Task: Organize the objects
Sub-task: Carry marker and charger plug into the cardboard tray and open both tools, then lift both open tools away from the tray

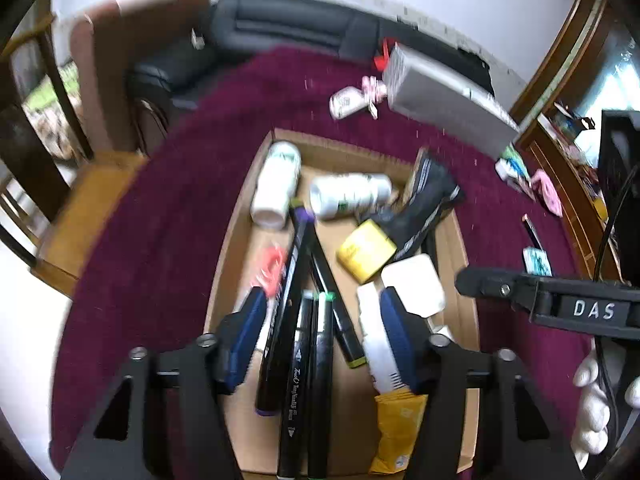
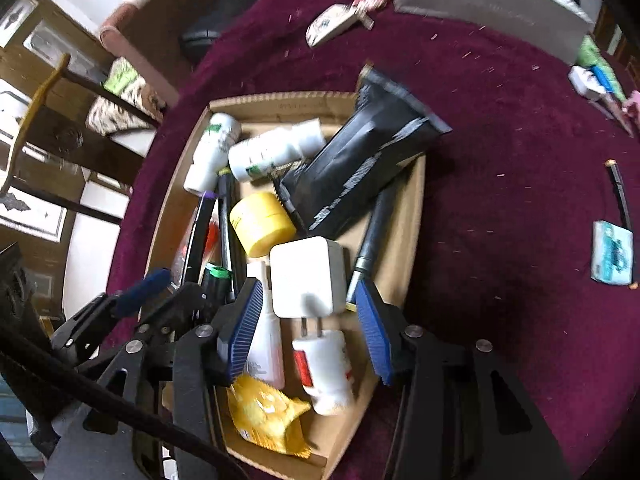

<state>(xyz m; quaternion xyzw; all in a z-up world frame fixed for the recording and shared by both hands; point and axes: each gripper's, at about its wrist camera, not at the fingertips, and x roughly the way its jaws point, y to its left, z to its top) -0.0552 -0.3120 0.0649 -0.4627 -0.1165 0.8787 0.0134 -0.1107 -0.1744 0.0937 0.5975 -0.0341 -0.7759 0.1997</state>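
Shallow brown cardboard tray (image 2: 412, 200) on the maroon carpet (image 2: 500, 160), crowded already. Glossy black foil pouch (image 2: 360, 168) propped over the far rim, likely to slide out if nudged. Black marker pens (image 1: 308, 344) lying loose between the spread, empty left gripper (image 1: 324, 320); could roll or get re-clamped. White square plug adapter (image 2: 308, 276) under the parted, empty right gripper (image 2: 308, 312). Small teal packet (image 2: 612, 258) out on the carpet, well apart, easily overlooked.

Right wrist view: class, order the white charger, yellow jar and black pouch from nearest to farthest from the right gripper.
1. White charger, between the fingers of the right gripper.
2. Yellow jar, beyond it, left.
3. Black pouch, farthest, at the box's far end.
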